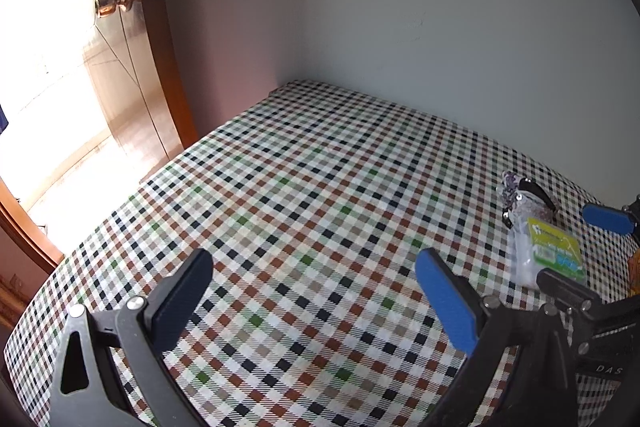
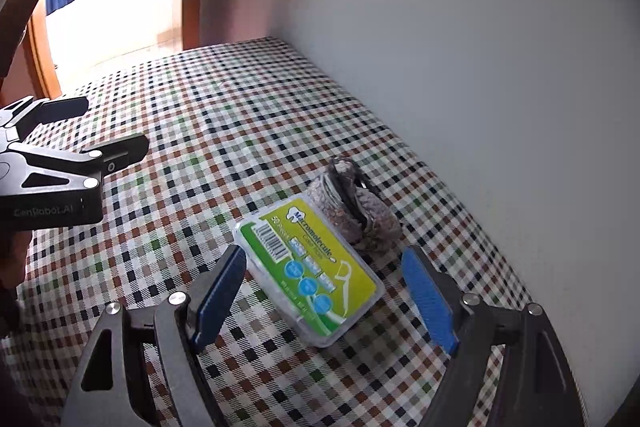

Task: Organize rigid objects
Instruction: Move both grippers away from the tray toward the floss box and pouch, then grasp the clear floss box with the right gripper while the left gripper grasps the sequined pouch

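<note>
A clear plastic floss-pick box (image 2: 312,267) with a green and yellow label lies on the checked tablecloth (image 2: 224,131). Just behind it, touching it, sits a small grey-brown knitted pouch (image 2: 360,211). My right gripper (image 2: 323,254) is open and straddles the box. Its left blue pad is close to the box's corner, and its right pad stands clear of it. My left gripper (image 1: 316,267) is open over bare cloth with nothing between its fingers. The left wrist view shows the box (image 1: 554,251) and pouch (image 1: 528,199) at far right, between the right gripper's (image 1: 564,243) fingers.
The table stands in a corner, with a pale wall (image 2: 460,47) close behind and to the right of the objects. A brown wooden door (image 1: 156,67) with a brass knob (image 1: 114,1) stands open at the left, with bright light beyond. In the right wrist view my left gripper (image 2: 116,123) is at far left.
</note>
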Available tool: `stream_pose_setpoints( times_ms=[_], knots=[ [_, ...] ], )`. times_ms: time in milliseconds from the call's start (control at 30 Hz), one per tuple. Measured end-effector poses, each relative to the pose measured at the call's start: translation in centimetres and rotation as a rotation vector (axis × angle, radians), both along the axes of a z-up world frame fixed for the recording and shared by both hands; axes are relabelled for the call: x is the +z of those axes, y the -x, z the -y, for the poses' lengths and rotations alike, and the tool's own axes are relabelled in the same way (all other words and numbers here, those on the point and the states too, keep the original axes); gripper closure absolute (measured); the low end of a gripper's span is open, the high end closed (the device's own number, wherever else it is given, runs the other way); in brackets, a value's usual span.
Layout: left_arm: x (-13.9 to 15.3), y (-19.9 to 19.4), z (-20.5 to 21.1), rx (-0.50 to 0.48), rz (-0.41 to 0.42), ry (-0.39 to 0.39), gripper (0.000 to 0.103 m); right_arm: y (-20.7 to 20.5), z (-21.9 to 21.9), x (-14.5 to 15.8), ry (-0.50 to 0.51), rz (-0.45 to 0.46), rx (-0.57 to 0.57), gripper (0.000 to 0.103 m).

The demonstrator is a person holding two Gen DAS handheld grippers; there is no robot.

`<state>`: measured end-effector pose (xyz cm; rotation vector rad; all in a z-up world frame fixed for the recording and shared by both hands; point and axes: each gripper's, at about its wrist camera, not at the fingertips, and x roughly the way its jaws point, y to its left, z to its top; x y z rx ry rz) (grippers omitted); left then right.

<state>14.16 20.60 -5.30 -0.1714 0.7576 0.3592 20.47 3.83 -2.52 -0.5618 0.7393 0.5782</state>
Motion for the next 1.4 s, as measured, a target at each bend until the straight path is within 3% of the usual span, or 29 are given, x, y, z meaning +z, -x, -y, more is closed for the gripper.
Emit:
stream_pose_setpoints(
  times_ms=[233, 433, 567, 733, 867, 933, 1033, 1100, 1233, 1400],
  knots=[
    [-0.2, 0.0, -0.9, 0.024, -0.009, 0.002, 0.0, -2.7, -1.1, -1.7, 0.019, -0.128, 0.046, 0.021],
    [-0.6, -0.3, -1.3, 0.034, -0.031, 0.012, 0.0, -3.9, 0.1, -2.4, -0.131, -0.217, -0.04, 0.026],
    [-0.6, -0.3, -1.2, 0.021, -0.025, 0.003, 0.0, -2.1, 1.0, -2.4, -0.186, -0.18, -0.129, 0.046],
    [-0.2, 0.0, -0.6, -0.008, 0.0, -0.006, 0.0, -0.1, 3.6, -1.9, -0.348, -0.199, -0.227, 0.047],
    [0.0, -0.1, 0.3, -0.041, 0.011, -0.013, 0.0, 2.2, 6.6, -0.3, -0.5, -0.121, -0.307, 0.047],
    [0.1, -0.4, 0.8, -0.057, 0.021, 0.013, 0.0, 2.9, 8.3, 0.5, -0.54, -0.037, -0.413, 0.047],
    [0.3, -1.2, 2.5, -0.108, 0.045, 0.044, 0.0, 3.2, 10.1, 1.2, -0.521, 0.066, -0.555, 0.047],
    [0.9, -2.0, 4.5, -0.159, 0.069, 0.02, 0.0, 2.9, 10.9, 1.1, -0.483, 0.115, -0.63, 0.047],
    [2.2, -5.0, 8.9, -0.275, 0.112, -0.028, 0.0, 2.5, 11.5, 1.2, -0.471, 0.143, -0.66, 0.047],
    [1.6, -10.1, 13.0, -0.343, 0.057, 0.004, 0.002, 1.0, 11.7, 1.4, -0.441, 0.195, -0.708, 0.047]
  ],
)
